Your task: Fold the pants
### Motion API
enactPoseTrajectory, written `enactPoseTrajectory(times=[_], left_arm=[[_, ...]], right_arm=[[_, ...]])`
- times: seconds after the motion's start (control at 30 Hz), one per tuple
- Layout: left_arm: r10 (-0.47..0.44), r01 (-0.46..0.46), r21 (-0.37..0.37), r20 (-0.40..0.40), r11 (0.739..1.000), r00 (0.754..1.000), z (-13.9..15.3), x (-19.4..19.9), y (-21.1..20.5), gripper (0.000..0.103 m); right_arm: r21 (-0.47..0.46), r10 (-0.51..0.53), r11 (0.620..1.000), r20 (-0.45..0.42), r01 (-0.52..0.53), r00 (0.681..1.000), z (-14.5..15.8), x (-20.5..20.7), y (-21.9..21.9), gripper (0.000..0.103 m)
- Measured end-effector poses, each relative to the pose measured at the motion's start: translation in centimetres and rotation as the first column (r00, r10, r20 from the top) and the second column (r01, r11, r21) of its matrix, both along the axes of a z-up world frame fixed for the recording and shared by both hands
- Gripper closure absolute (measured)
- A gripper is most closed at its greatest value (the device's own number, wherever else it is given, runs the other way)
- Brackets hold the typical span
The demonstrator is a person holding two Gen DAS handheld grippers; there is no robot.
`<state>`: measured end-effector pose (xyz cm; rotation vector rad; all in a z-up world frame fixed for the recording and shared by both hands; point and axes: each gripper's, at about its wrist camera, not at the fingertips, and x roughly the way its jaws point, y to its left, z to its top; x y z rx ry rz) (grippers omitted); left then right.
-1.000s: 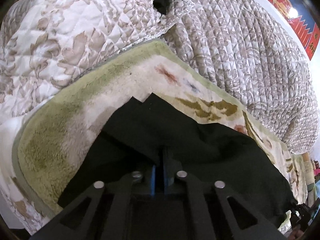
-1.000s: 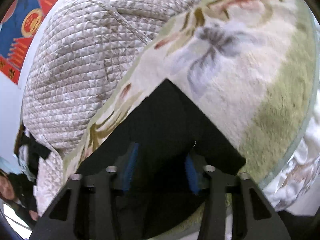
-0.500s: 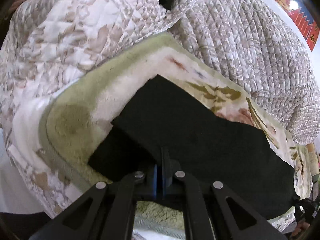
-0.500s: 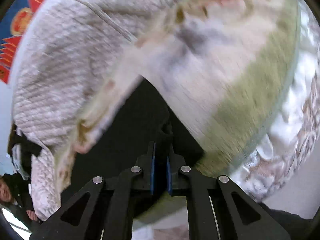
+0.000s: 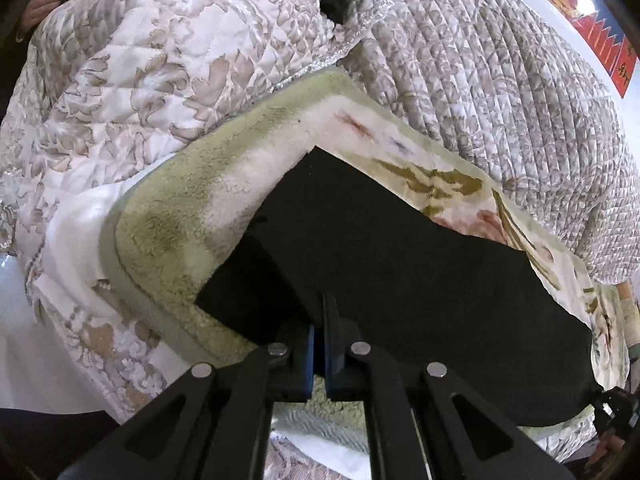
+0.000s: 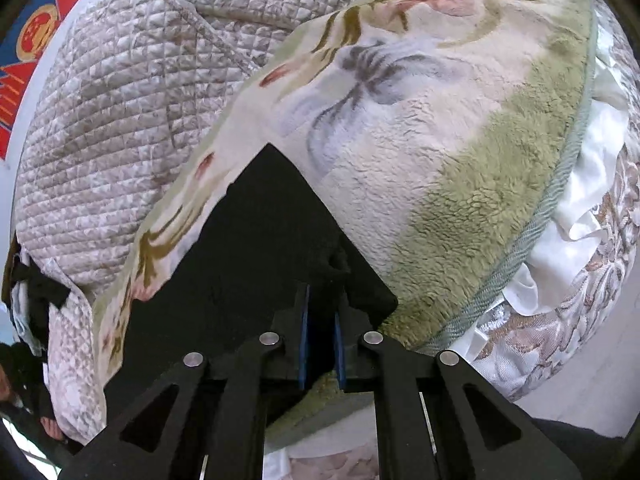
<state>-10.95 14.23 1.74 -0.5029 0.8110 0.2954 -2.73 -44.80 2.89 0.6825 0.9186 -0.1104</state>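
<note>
The left gripper [image 5: 319, 328] pointed steeply downward, its blue pads [image 5: 309, 354] pressed almost together and pinching the near edge of the black pants [image 5: 400, 248]. The right gripper [image 6: 320, 320] tilted down at a like angle (its black arms fanned toward the camera), and its jaws had just been opening a little: a narrow gap stood between the blue pads [image 6: 305, 332], with dark cloth bunched between their tips.
</note>
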Motion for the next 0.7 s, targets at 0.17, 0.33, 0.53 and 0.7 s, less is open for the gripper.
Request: enactPoseTrajectory(times=[0.17,0.33,0.53,0.7], left_arm=[[0.083,-0.083,0.056,0.005,0.995,0.997,2.1,-1.6,1.3,0.094],[0.055,-0.062,0.12,0.056,0.991,0.997,4.6,-0.4,0.8,0.093],[-0.221,0.216,0.096,0.043,0.972,0.974,4.6,7.4,-4.5,0.077],[-0.293,0.293,0.129,-0.023,0.947,0.956,2.1,13.0,-6.5,0.077]], right_arm=[[-0.171,-0.04,0.984,0.053,0.048,0.998,3.3,-1.5,0.0,0.079],[-0.321,0.086,0.946,0.131,-0.039,0.988,5.9,-0.2,2.3,0.076],[-0.385,0.368,0.865,0.049,-0.323,0.929,4.8,5.7,8.7,0.075],[-0.385,0.423,0.831,-0.033,-0.402,0.906,2.6,10.2,10.7,0.075]])
